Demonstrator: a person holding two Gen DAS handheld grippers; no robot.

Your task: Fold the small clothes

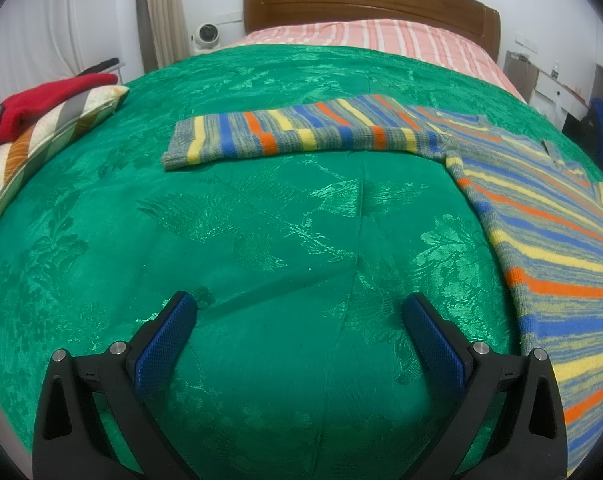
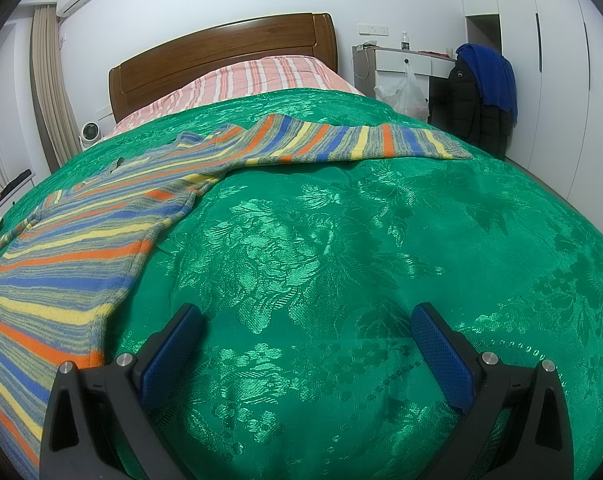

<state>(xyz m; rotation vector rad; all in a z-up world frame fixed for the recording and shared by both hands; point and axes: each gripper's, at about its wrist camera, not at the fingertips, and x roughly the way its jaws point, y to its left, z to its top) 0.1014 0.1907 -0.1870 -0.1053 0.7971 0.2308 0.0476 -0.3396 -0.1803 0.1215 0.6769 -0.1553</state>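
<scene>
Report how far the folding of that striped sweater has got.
Done: the striped sweater lies flat on the green bedspread, both sleeves stretched out sideways. In hand: nothing; left gripper and right gripper are open over bare bedspread beside it. Left: every fold, sleeves first, then the body.

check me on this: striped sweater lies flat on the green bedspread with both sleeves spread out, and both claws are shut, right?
Not quite. Both claws are open: the left claw in the left wrist view and the right claw in the right wrist view. The sweater does lie flat on the green bedspread, sleeves spread out.
</scene>
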